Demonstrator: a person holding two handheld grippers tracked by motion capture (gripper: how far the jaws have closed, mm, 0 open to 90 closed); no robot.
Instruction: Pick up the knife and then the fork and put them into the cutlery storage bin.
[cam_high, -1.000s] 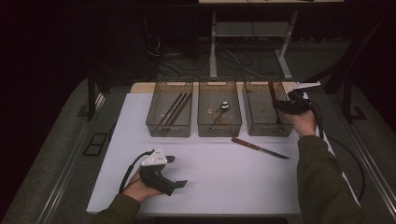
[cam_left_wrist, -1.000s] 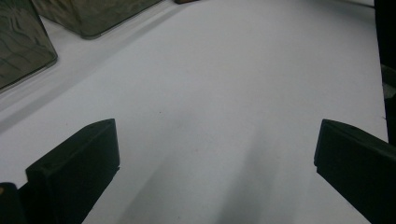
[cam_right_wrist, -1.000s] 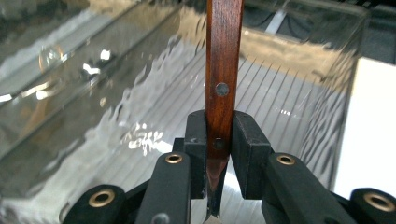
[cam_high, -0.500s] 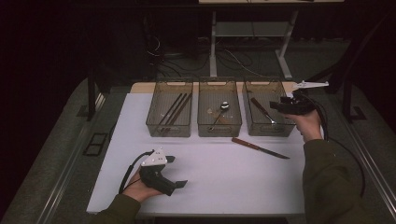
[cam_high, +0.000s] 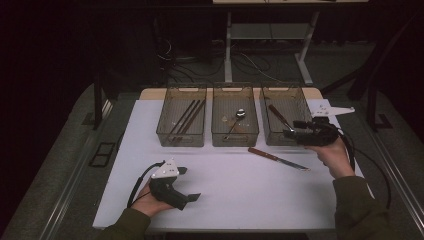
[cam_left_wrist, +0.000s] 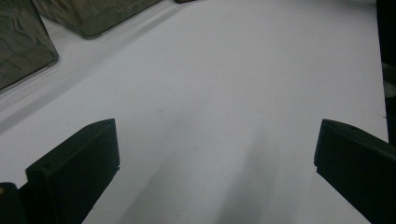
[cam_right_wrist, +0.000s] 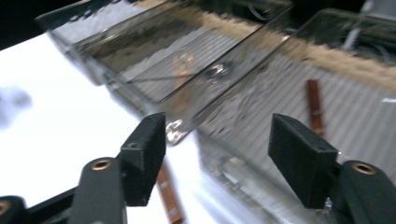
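Three clear bins stand in a row at the back of the white mat (cam_high: 240, 195). The left bin (cam_high: 165, 135) holds dark chopsticks (cam_high: 184, 118), the middle bin (cam_high: 218, 136) a spoon (cam_high: 238, 116), and the right bin (cam_high: 301, 100) a wooden-handled knife (cam_high: 278, 115) (cam_right_wrist: 315, 105). A second knife (cam_high: 277, 159) (cam_right_wrist: 169, 198) lies on the mat in front of the right bin. My right gripper (cam_high: 296, 131) (cam_right_wrist: 219, 140) hovers at that bin's near edge. Its jaws have just been opening and nothing is between them. My left gripper (cam_high: 189, 184) (cam_left_wrist: 215, 154) rests open and empty on the mat at the front left.
The bins' near walls (cam_right_wrist: 182, 126) rise just ahead of the right gripper. Bare mat lies between the two hands. The table's dark edge surrounds the mat, and desk legs (cam_high: 228, 55) and cables (cam_high: 250, 62) lie beyond the bins.
The right gripper has opened and drawn back toward the near side from over the right bin. The wooden-handled knife it held now lies in that bin. The left gripper has not moved.
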